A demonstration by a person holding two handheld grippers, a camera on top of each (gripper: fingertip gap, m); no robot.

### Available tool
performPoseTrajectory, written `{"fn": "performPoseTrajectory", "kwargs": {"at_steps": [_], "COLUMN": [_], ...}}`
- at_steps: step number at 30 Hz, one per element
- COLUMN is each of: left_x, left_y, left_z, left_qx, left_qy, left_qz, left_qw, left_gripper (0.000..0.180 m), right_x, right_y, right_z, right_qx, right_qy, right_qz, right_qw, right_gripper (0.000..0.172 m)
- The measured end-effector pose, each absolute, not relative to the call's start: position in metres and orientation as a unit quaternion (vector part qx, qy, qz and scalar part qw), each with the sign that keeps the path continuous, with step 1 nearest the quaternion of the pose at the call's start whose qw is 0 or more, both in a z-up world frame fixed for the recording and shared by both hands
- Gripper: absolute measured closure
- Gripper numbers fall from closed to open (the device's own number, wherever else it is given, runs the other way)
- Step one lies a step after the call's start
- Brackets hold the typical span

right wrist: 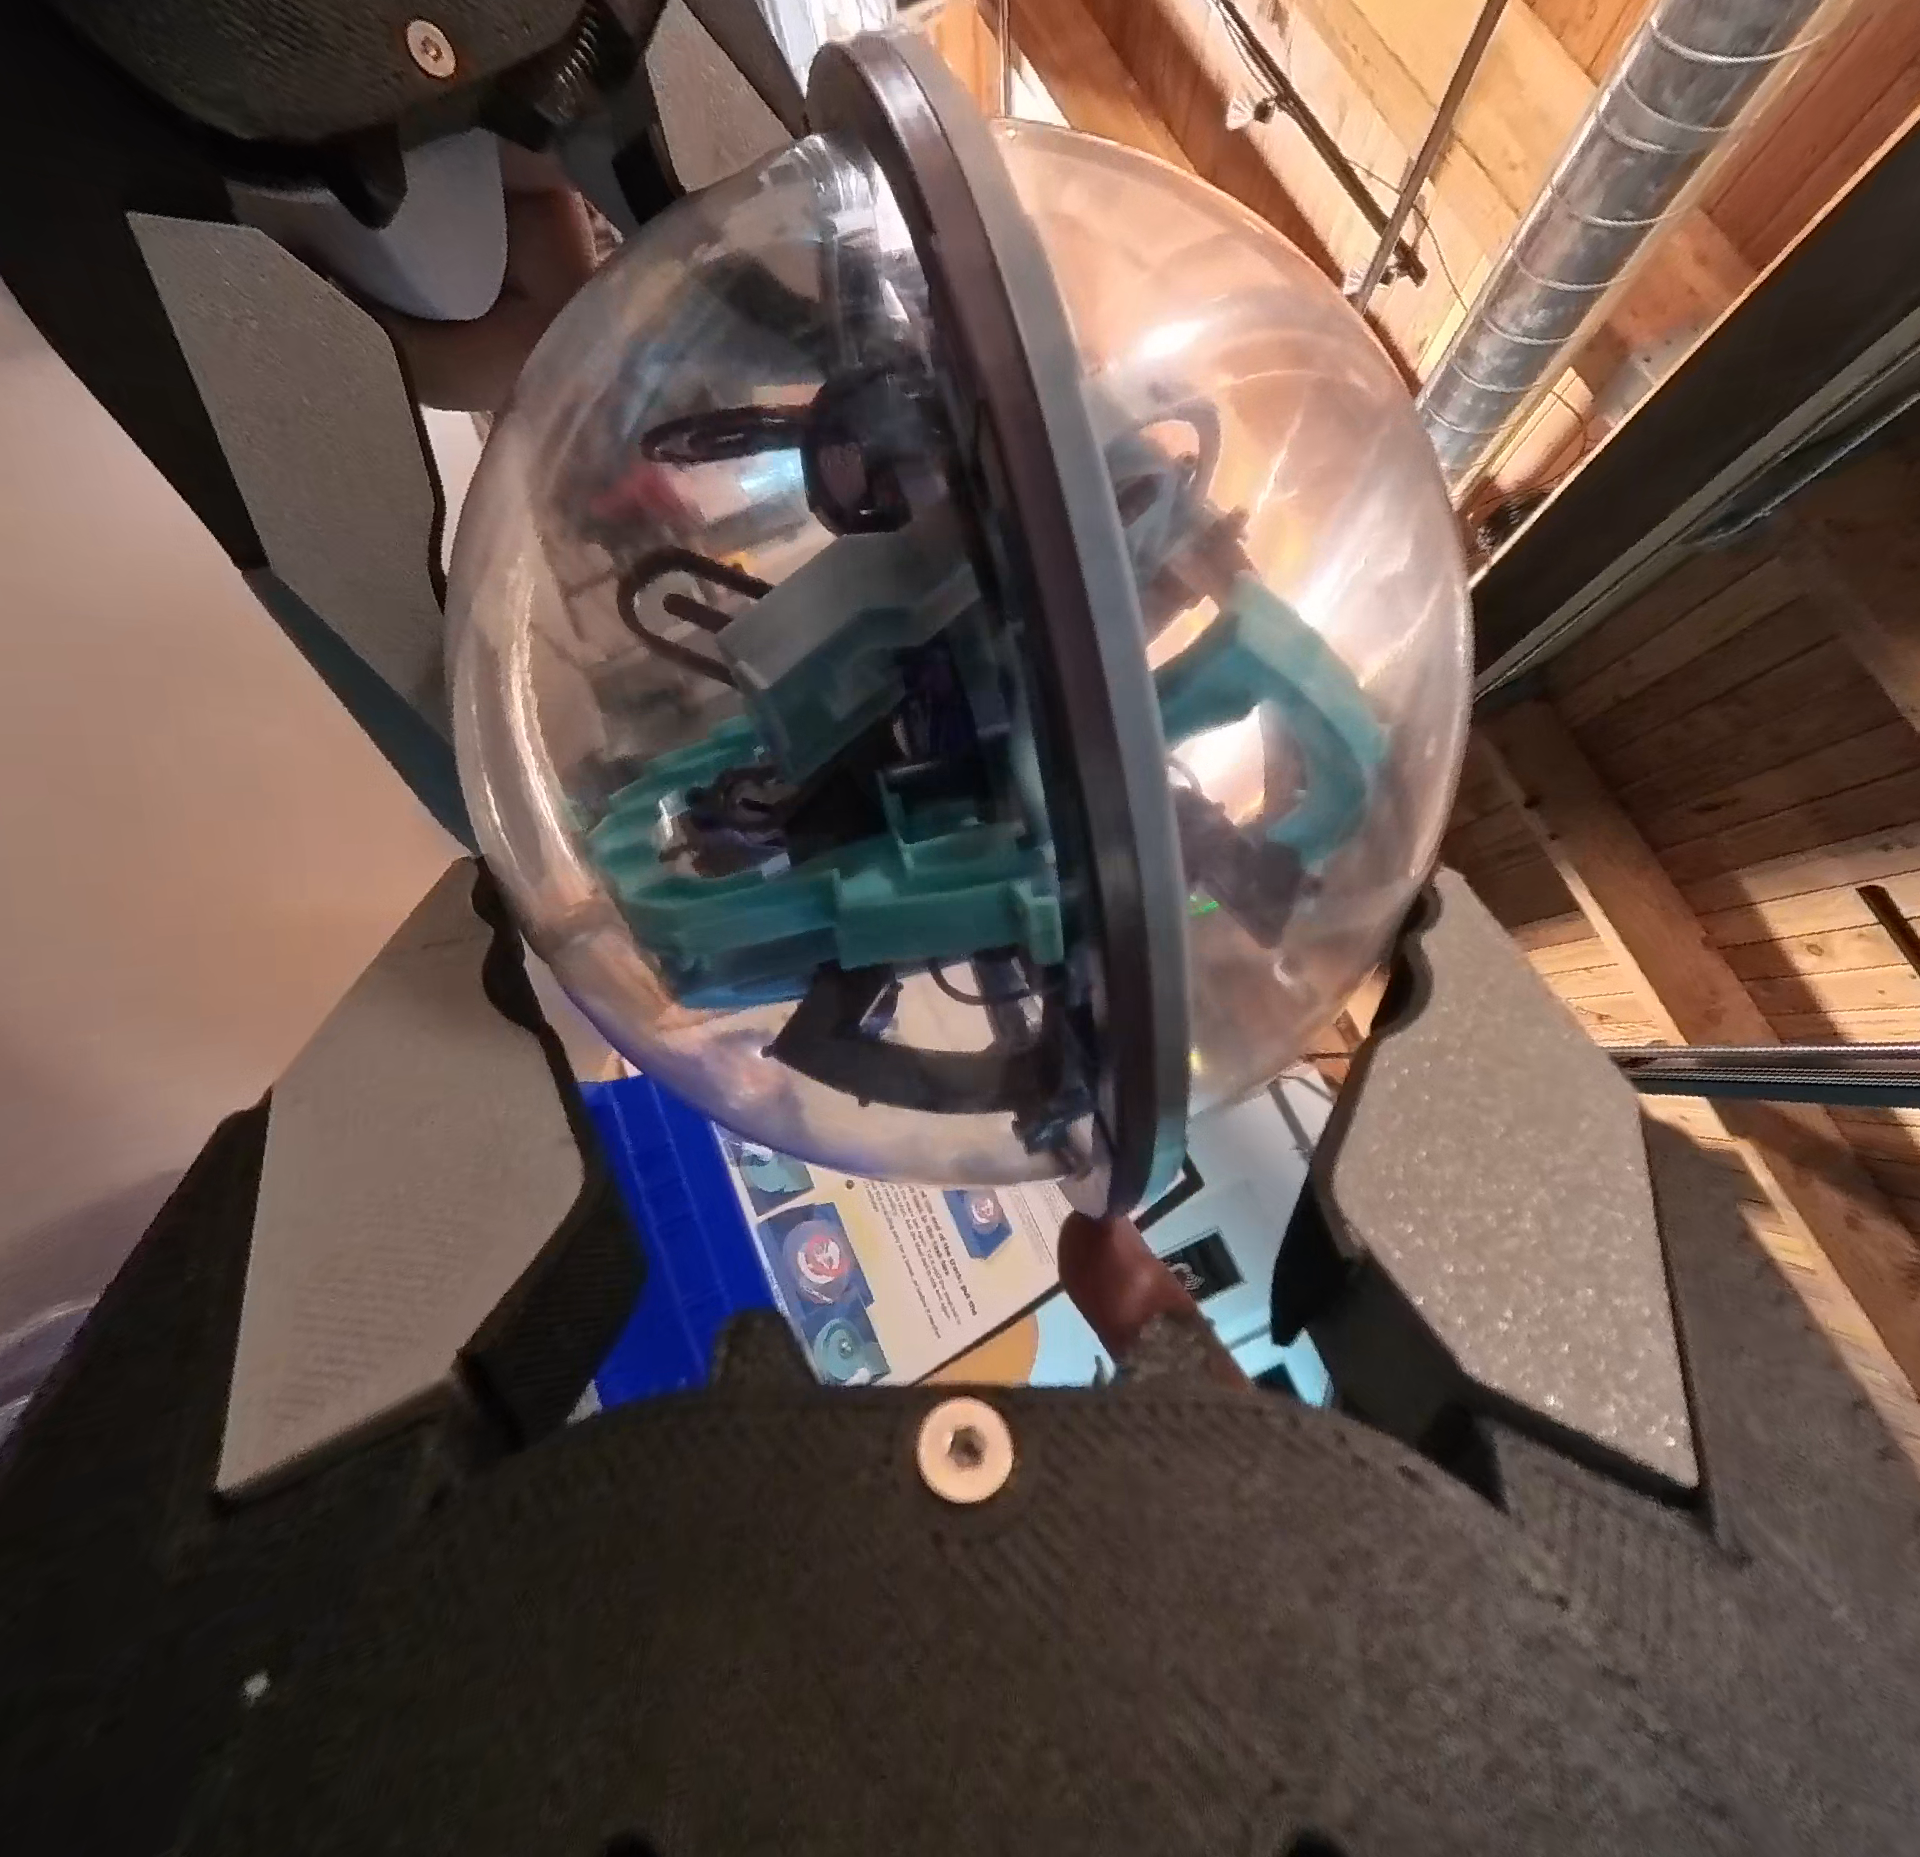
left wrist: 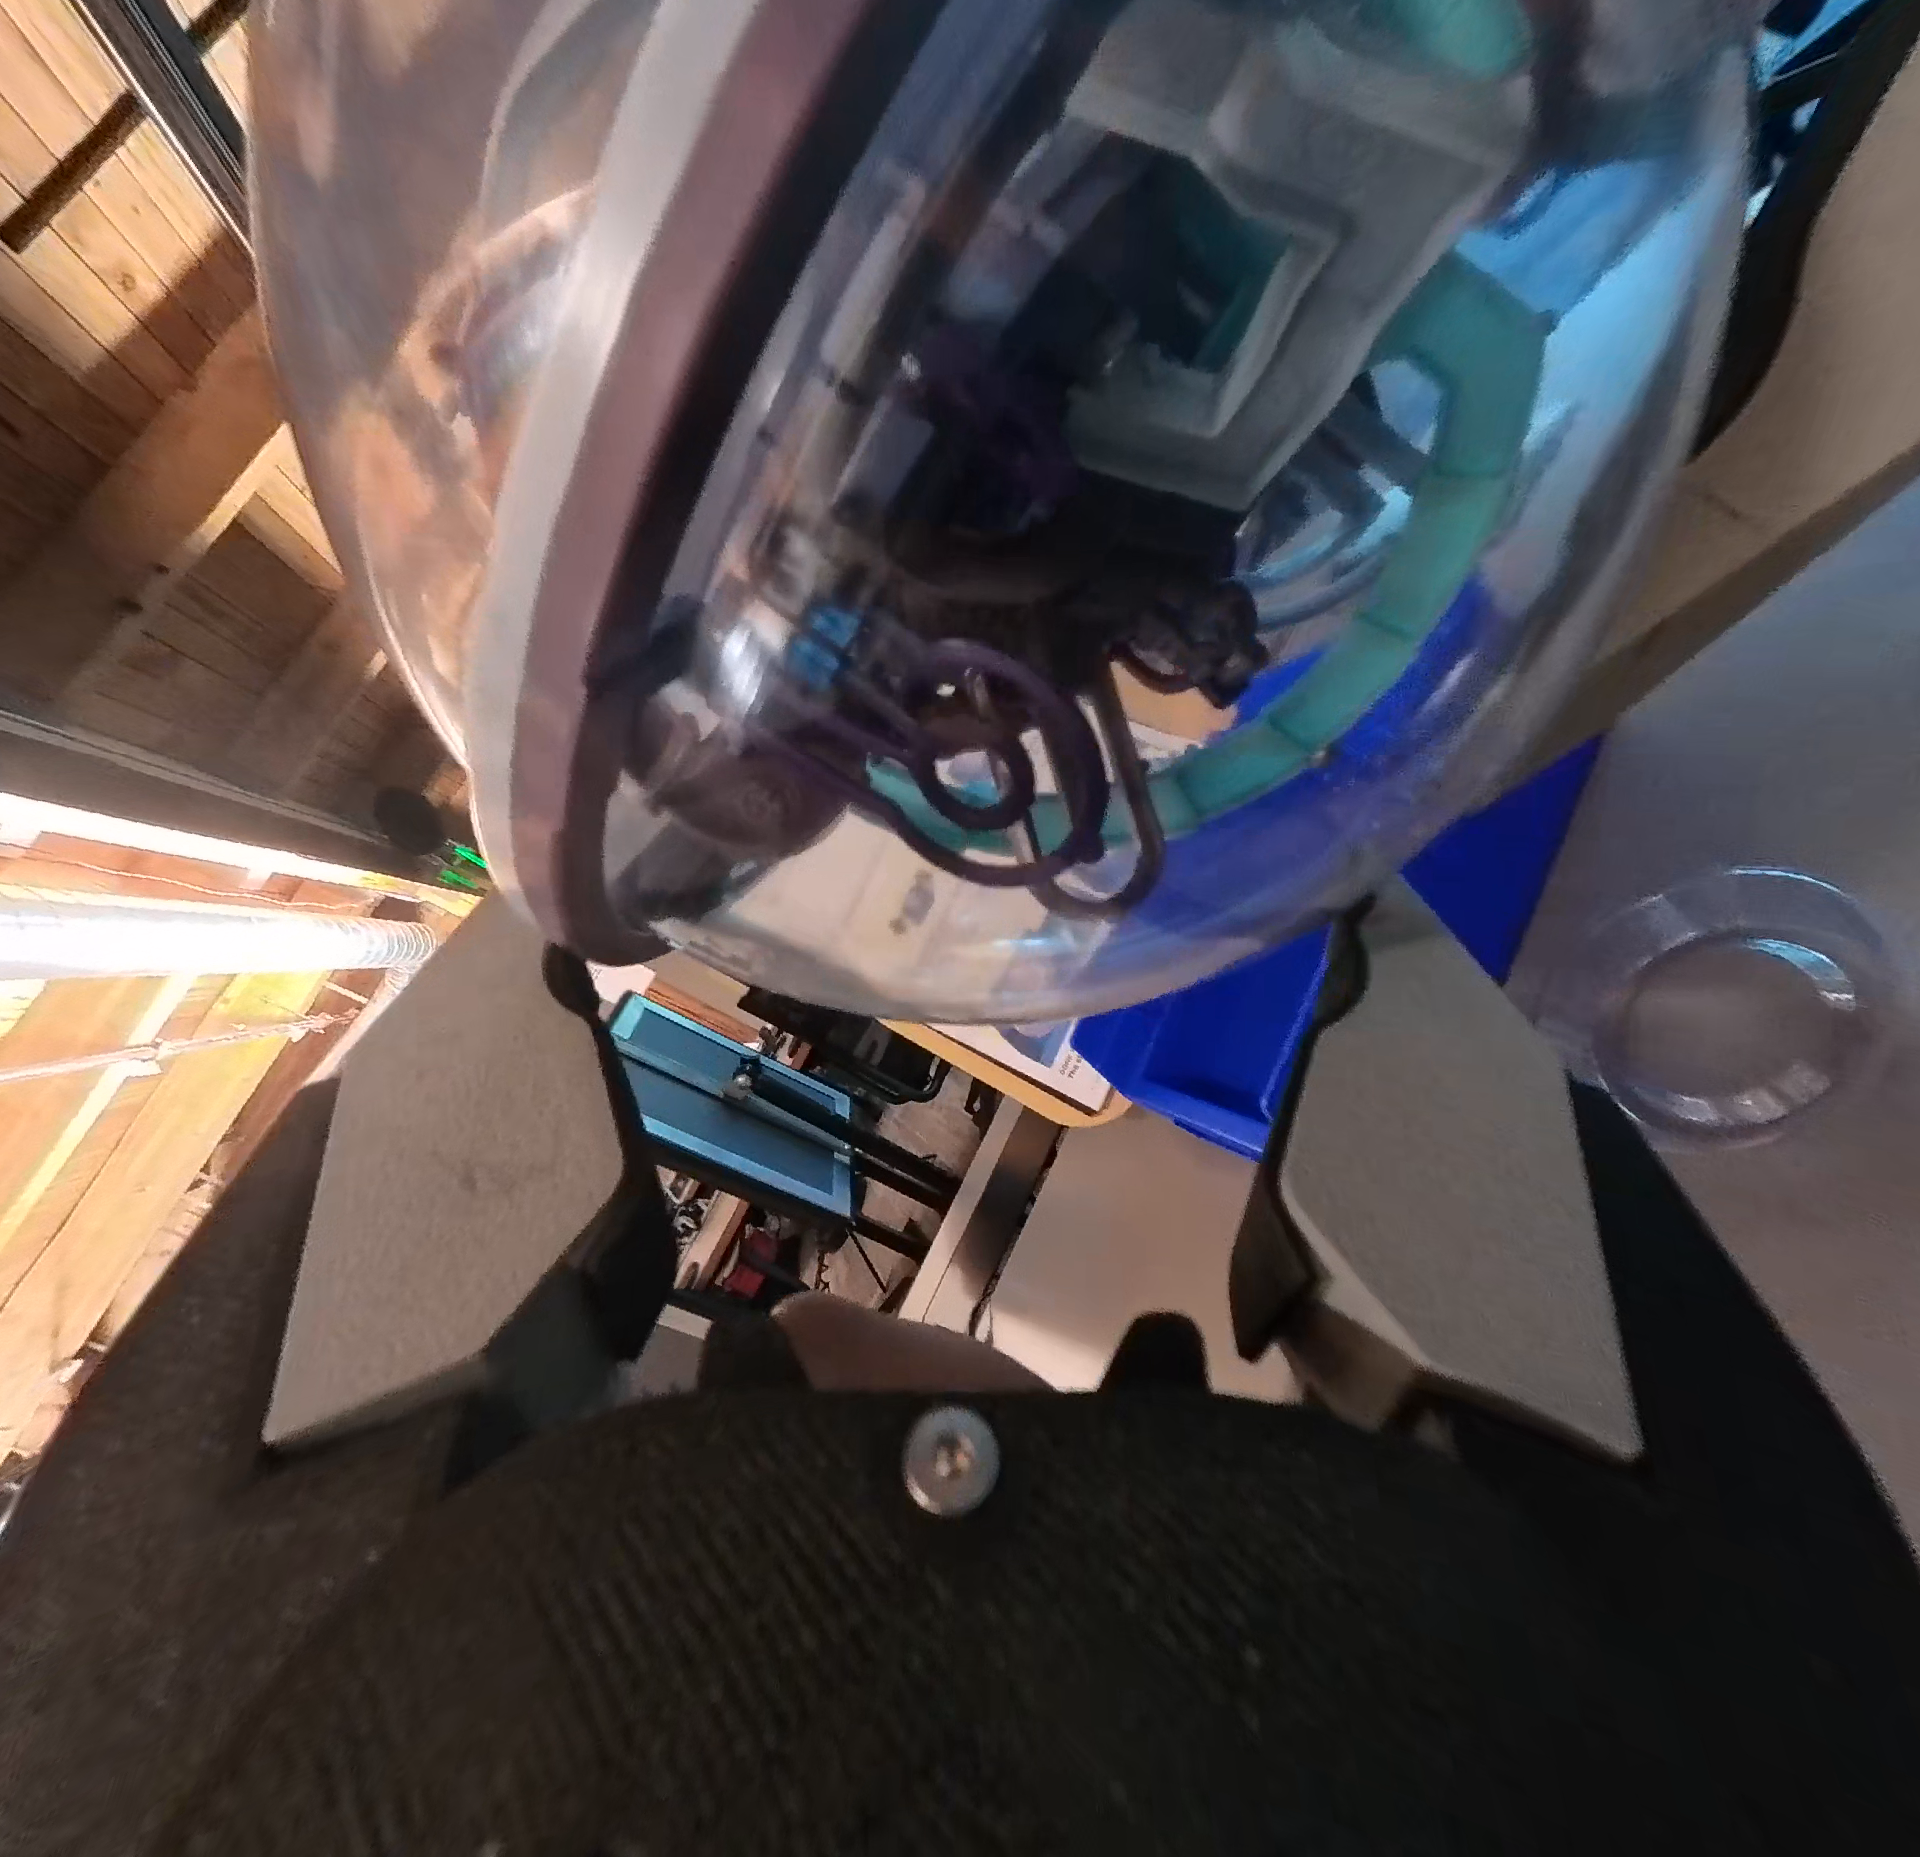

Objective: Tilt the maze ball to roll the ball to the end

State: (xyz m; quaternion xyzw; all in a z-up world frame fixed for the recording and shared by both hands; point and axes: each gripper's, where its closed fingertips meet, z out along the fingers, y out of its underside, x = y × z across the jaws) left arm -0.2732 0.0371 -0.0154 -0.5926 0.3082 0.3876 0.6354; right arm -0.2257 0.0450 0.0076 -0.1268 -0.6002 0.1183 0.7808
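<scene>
Both grippers, left (left wrist: 951, 960) and right (right wrist: 951, 888), clamp the clear maze ball (right wrist: 935, 644), held aloft mid-tilt. The inner ball cannot be located. Next tilt probably needs 2 wrists rotating together, slowly.

one maze ball (right wrist: 790, 602), two claws (right wrist: 951, 893), one blue bin (left wrist: 1340, 1038)

The clear plastic maze ball (right wrist: 935, 612) is held up between the right claw (right wrist: 951, 934) and the left claw (left wrist: 951, 960), with a blue plastic bin (right wrist: 665, 1184) seen behind it.
</scene>
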Motion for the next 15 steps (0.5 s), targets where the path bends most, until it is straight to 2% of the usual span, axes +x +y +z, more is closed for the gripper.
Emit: {"fn": "performPoseTrajectory", "kwargs": {"at_steps": [10, 15], "left_x": [-0.261, -0.242], "left_y": [0.035, 0.034], "left_z": [-0.001, -0.023], "left_qx": [-0.566, -0.570], "left_qy": [0.343, 0.385], "left_qz": [0.391, 0.297], "left_qw": [0.640, 0.662], "left_gripper": [0.041, 0.038], "right_x": [-0.221, -0.224], "right_y": [0.046, 0.050], "right_z": [0.014, -0.019], "right_qx": [-0.137, -0.208], "right_qy": [-0.597, -0.621], "right_qz": [0.183, 0.349], "right_qw": [0.769, 0.670], "right_gripper": [0.014, 0.015]}}
